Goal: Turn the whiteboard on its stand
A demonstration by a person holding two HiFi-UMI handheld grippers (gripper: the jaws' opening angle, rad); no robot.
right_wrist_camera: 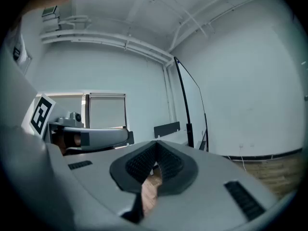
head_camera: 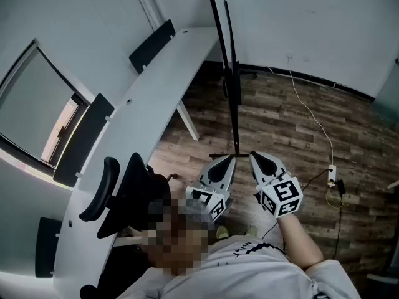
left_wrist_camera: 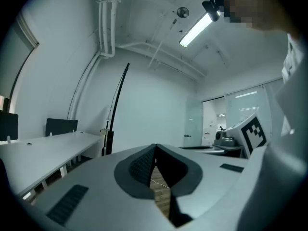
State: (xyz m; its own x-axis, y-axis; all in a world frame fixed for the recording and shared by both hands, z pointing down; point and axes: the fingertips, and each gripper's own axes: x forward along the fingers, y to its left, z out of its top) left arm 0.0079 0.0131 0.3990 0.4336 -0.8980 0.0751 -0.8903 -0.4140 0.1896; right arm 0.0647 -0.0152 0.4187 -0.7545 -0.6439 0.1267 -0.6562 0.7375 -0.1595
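Note:
The whiteboard (head_camera: 227, 67) stands edge-on ahead of me, showing only as a thin black frame that rises from its stand's foot (head_camera: 229, 156) on the wooden floor. In the left gripper view the whiteboard (left_wrist_camera: 114, 107) is a dark curved edge left of centre; in the right gripper view the whiteboard (right_wrist_camera: 185, 107) shows the same way, right of centre. My left gripper (head_camera: 229, 159) and right gripper (head_camera: 253, 155) are held side by side just short of the stand's foot, touching nothing. The left gripper (left_wrist_camera: 155, 148) is shut and empty. So is the right gripper (right_wrist_camera: 155, 146).
A long white desk (head_camera: 156, 92) with black dividers (head_camera: 151, 44) runs along the left. A black office chair (head_camera: 128, 192) stands by it, close to me. A white cable (head_camera: 312, 114) leads to a power strip (head_camera: 332, 175) on the floor at the right.

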